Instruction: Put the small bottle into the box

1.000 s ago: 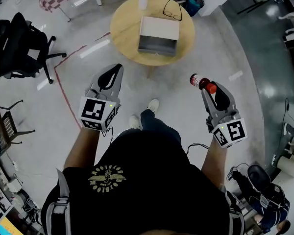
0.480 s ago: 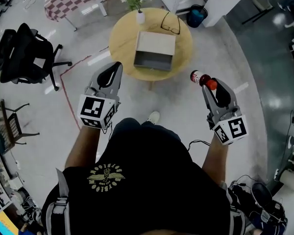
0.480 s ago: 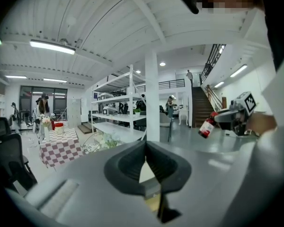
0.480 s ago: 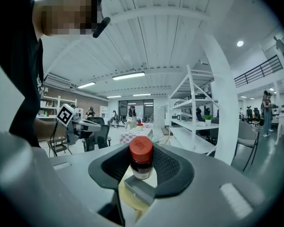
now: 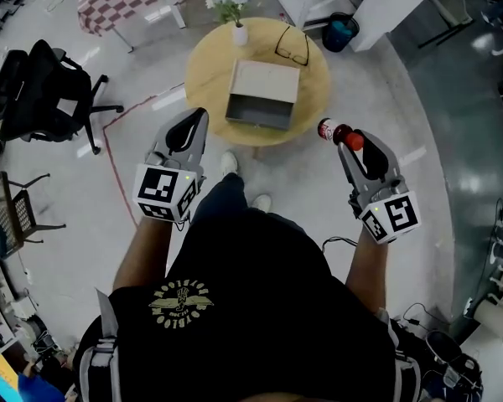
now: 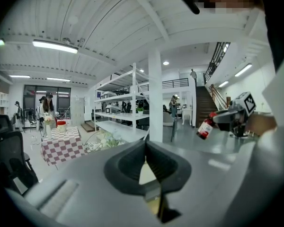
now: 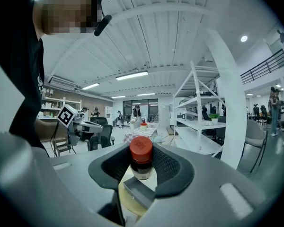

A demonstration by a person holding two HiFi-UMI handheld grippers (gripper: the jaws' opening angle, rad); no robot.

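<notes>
My right gripper (image 5: 345,137) clamps the small bottle (image 5: 329,130) in the air, beside the round desk (image 5: 205,57) carrying the open box (image 5: 260,111); my left gripper (image 5: 198,117) is closed and empty.

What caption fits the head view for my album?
Right claw holds a small red-capped bottle near a round wooden table bearing an open beige box.

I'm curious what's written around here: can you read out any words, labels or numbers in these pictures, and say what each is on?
No text can be read clearly.
Label on the small bottle: white and red, print too blurred to read.
Gold emblem on the person's black shirt: lettering too small to read.
Marker cubes on the left tool and right tool: black-and-white square patterns, no words.
</notes>
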